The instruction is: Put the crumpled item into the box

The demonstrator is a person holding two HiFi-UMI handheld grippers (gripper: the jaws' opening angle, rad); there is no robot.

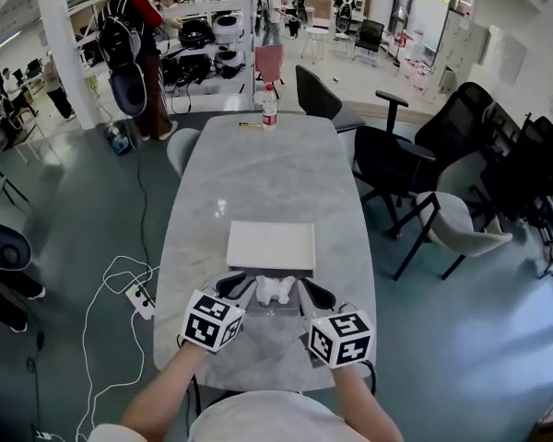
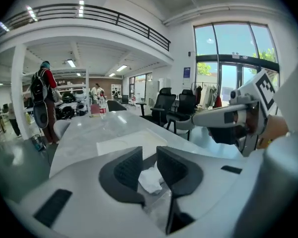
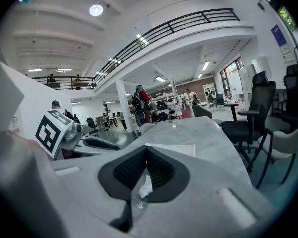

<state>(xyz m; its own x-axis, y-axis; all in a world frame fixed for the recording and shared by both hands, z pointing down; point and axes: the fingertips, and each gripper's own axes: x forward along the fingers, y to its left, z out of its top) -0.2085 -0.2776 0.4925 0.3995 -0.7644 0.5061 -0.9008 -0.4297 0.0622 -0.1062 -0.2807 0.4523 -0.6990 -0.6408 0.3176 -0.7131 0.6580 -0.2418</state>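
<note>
A small white crumpled item (image 1: 275,290) lies on the marble table (image 1: 258,182) near its front edge, on a piece of clear plastic (image 1: 265,317). Just beyond it rests a flat white box (image 1: 270,245), lid on. My left gripper (image 1: 235,286) is at the item's left, its jaws a narrow gap apart; through that gap the crumpled item (image 2: 150,180) shows low down. My right gripper (image 1: 315,294) is at the item's right, its jaw tips touching, with clear plastic (image 3: 134,202) and a white scrap (image 3: 145,187) behind them. The box (image 2: 131,144) also lies ahead of my left gripper (image 2: 149,158).
A drink bottle (image 1: 269,107) stands at the table's far end. Black and grey chairs (image 1: 396,159) line the right side. A power strip with white cables (image 1: 138,299) lies on the floor at left. People stand at the back of the room.
</note>
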